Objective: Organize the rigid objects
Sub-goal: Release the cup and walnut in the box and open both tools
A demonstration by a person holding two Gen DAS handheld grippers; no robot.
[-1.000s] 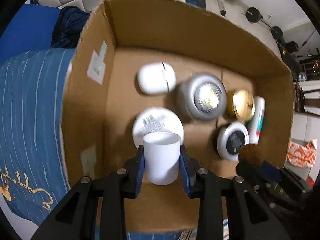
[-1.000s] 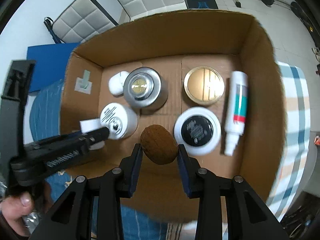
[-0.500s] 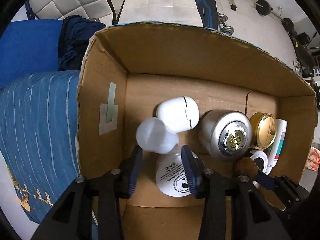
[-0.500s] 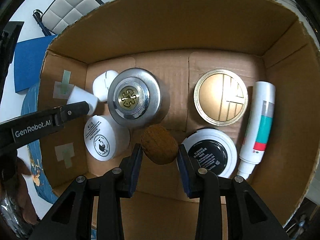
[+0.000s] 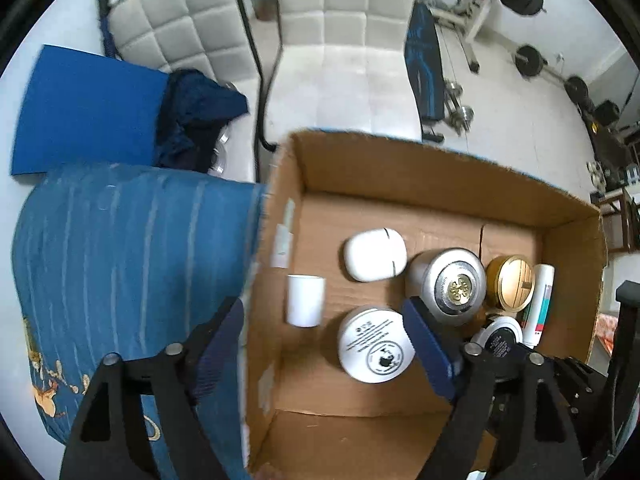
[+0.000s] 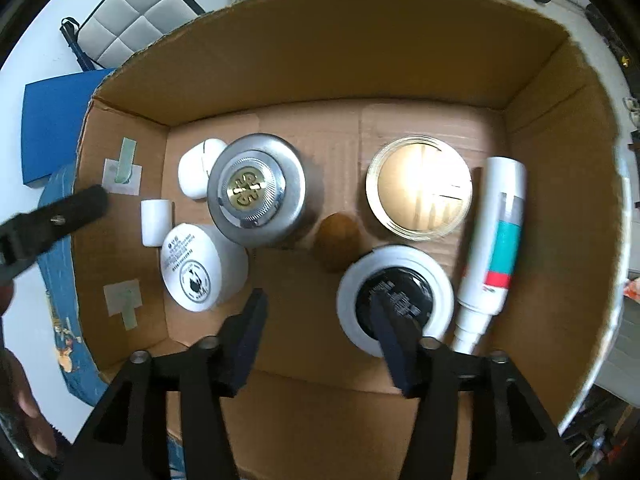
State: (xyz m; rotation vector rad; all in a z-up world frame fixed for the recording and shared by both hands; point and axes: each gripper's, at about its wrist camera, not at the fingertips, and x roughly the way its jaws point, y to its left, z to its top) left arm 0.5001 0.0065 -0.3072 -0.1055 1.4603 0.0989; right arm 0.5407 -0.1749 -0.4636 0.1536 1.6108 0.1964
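A small white cylinder (image 5: 304, 300) (image 6: 156, 222) lies loose on the floor of the cardboard box (image 5: 400, 160) (image 6: 340, 52), close to its left wall. My left gripper (image 5: 324, 312) hangs above the cylinder with its jaws opening wide, and the pads are clear of it. A brown walnut-like ball (image 6: 338, 232) rests on the box floor between the silver tin (image 6: 254, 192) and the black-lidded white jar (image 6: 394, 292). My right gripper (image 6: 318, 300) is just short of the ball, jaws opening, with nothing between the pads.
The box also holds a white earbud case (image 5: 374, 254), a gold-lidded jar (image 6: 420, 188), a white jar with a printed lid (image 6: 196, 270) and a white, teal and red tube (image 6: 500, 240). A blue striped cloth (image 5: 120, 260) lies left of the box, with white padded chairs (image 5: 344, 60) behind.
The left gripper let go of the white cylinder, opened and pulled up and back. The right gripper sank into the box, then opened and dropped the brown ball onto the floor.
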